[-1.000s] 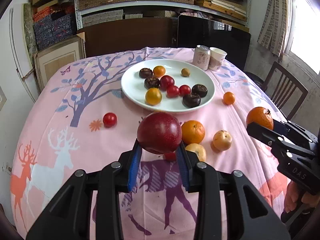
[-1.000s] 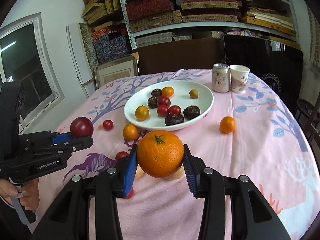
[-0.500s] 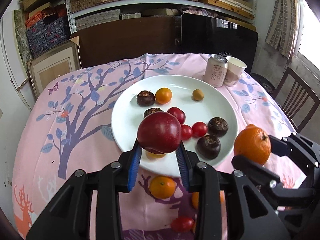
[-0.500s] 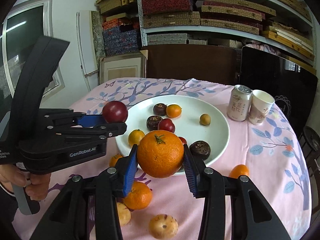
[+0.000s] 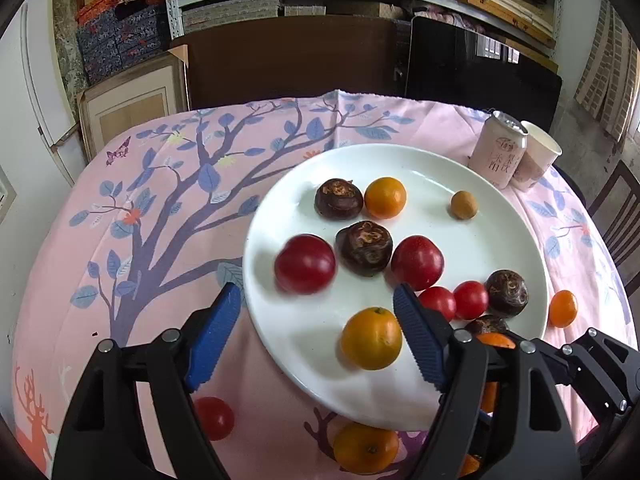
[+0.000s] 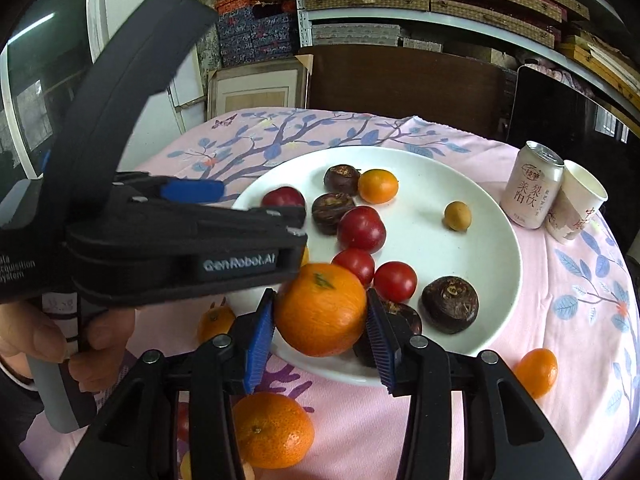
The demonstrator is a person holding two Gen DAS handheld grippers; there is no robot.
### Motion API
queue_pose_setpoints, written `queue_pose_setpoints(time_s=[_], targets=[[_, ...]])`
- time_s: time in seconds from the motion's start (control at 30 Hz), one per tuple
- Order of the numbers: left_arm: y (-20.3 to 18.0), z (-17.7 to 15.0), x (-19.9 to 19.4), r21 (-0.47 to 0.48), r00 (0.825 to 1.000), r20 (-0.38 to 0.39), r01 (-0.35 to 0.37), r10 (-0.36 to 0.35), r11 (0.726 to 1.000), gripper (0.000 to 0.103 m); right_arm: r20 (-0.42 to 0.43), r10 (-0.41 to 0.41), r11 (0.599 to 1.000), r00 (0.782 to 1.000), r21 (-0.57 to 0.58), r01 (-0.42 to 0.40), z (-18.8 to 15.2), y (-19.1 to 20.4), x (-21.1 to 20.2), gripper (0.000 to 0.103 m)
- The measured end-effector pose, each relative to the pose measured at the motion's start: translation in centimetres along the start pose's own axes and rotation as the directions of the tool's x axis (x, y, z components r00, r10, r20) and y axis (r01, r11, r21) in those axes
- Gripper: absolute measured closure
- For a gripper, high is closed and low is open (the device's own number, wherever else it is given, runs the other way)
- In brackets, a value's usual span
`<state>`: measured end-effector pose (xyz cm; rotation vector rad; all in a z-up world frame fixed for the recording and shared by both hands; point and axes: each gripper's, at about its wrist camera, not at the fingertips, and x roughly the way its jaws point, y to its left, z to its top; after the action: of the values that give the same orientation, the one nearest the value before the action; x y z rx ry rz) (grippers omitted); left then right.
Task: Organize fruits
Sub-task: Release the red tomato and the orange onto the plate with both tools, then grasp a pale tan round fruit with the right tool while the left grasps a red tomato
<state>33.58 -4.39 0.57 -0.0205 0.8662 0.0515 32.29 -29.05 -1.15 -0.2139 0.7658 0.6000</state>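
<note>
Right tool point(image 6: 320, 326) clamped on orange point(image 6: 320, 308), hanging over near rim of white plate point(image 6: 472, 184); drop spot straight below and just ahead. Left tool point(image 5: 316, 336) just opening wide, empty; red plum point(image 5: 305, 263) blurred on plate's left side.

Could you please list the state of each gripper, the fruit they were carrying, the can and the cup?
left gripper: open, jaws have just been opening, nothing between them
red plum: released, blurred, on white plate
right gripper: shut on large orange
can: upright
paper cup: upright
</note>
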Motion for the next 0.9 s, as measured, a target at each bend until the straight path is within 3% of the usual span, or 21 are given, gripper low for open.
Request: queue_pose_setpoints(time_s=[0.37, 0.57, 0.9], targets=[[1.7, -3.7, -6.3, -0.023, 1.000, 0.020, 0.003, -0.003, 1.000, 0.025, 0.084, 0.003, 0.983, 0.996, 0.185, -0.019, -3.3, -3.5, -6.7, 0.057], [1.4, -8.3, -9.5, 0.005, 0.999, 0.049, -0.022, 0.021, 1.000, 0.025, 0.073, -0.020, 0.972, 0.997, 0.237, 0.002, -6.8, -4.5, -9.8, 0.049], [1.4, -14.8, -10.8, -0.018, 1.000, -0.009, 0.024, -0.024, 1.000, 0.025, -0.021, -0.045, 0.981, 0.999, 0.190, 0.048, -11.3, -2.5, -10.3, 0.046]])
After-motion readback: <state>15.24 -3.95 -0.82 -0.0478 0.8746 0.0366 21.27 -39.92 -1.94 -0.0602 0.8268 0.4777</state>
